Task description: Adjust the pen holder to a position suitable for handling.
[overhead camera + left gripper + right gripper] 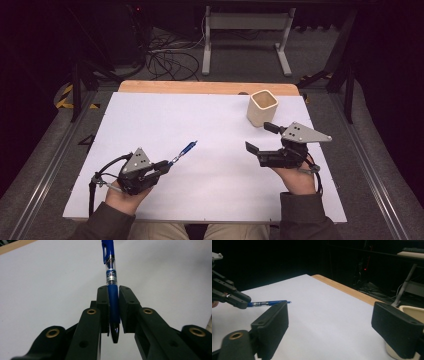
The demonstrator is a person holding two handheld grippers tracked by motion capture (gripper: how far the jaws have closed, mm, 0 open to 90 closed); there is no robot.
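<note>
A blue click pen (184,151) is clamped by its blue grip between the jaws of my left gripper (167,164), which is shut on it and held over the front left of the white sheet (210,120). In the left gripper view the pen (111,272) sticks out forward past the left gripper (114,297), clip end away. My right gripper (261,137) hovers at the right, open, with nothing between its fingers. The right gripper view looks across the sheet through the right gripper (329,315) toward the pen (268,303) and the left gripper (234,298).
A cream square cup (262,107) stands upright at the back right of the sheet, just beyond the right gripper, and its rim (412,311) shows behind the right jaw. A wooden table edge (200,87) runs along the back. Cables and a white stand lie on the floor beyond.
</note>
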